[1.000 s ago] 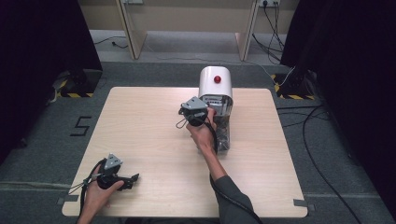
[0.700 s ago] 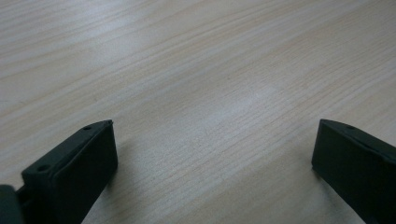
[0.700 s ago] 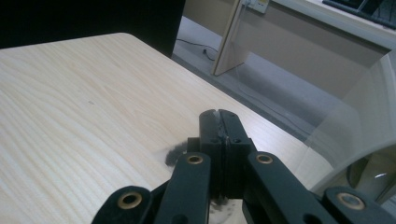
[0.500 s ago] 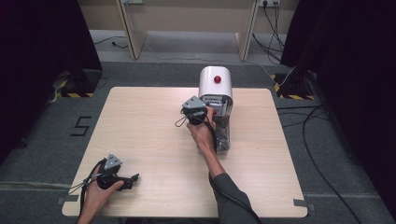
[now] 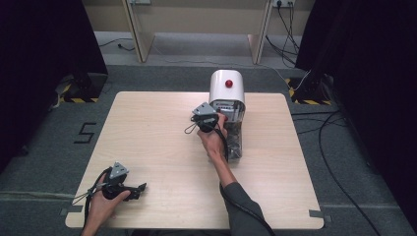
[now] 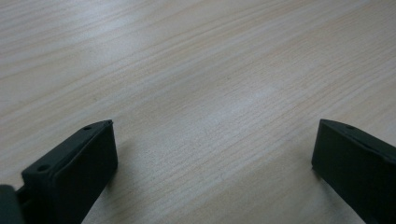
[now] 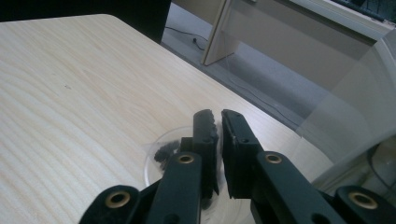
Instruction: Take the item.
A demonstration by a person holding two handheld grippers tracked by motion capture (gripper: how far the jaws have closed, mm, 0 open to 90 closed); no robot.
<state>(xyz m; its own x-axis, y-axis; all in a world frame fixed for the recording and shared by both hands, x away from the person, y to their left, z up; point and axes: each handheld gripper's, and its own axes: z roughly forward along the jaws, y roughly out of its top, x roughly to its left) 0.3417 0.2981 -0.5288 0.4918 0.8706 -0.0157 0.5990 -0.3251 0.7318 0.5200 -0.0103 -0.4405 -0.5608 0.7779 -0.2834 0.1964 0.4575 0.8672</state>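
Note:
My right gripper (image 5: pixel 194 128) hovers over the middle of the table (image 5: pixel 157 132), just left of a white machine (image 5: pixel 223 83) with a red button (image 5: pixel 228 83). In the right gripper view its jaws (image 7: pixel 218 116) stand almost together across a small clear round dish (image 7: pixel 156 163) that holds dark crumbs, apparently pinching its rim. My left gripper (image 5: pixel 140 187) rests low near the table's front left corner. Its jaws (image 6: pixel 212 128) are spread wide over bare wood with nothing between them.
A clear box (image 5: pixel 235 142) stands in front of the white machine, right beside the right hand; its see-through wall (image 7: pixel 345 102) rises at the right of the right gripper view. Cables (image 5: pixel 339 147) lie on the grey floor around the table.

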